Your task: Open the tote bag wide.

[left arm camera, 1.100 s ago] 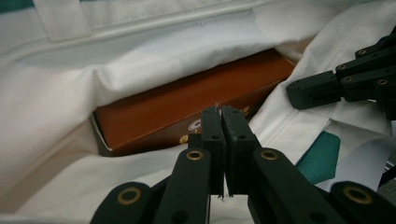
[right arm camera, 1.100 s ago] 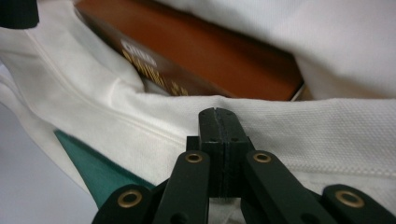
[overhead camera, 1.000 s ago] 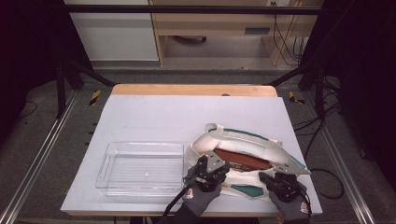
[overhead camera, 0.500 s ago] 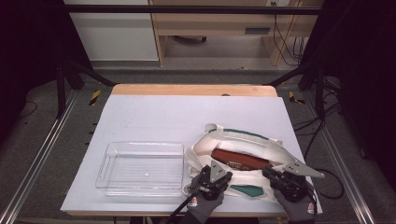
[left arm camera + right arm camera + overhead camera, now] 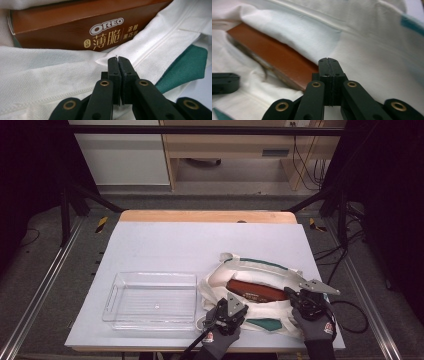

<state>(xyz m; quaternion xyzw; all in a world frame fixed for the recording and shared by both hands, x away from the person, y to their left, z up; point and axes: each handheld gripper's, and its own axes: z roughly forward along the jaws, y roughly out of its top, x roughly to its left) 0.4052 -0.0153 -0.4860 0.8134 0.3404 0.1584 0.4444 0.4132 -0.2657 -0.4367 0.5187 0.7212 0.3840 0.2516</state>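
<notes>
One brown box (image 5: 75, 27) reads "OREO" at upper centre, inside a white bag (image 5: 37, 72); left gripper (image 5: 118, 58) pinches bag fabric, right gripper (image 5: 328, 60) closed, empty.

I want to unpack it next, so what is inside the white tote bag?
A brown Oreo box lies in the white tote bag, its printed side showing through the mouth. The cloth covers its ends and anything beneath.

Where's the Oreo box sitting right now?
In the high view the Oreo box lies inside the open mouth of the white tote bag, at the table's near right, between the two tongs and right of the clear plastic tray.
</notes>
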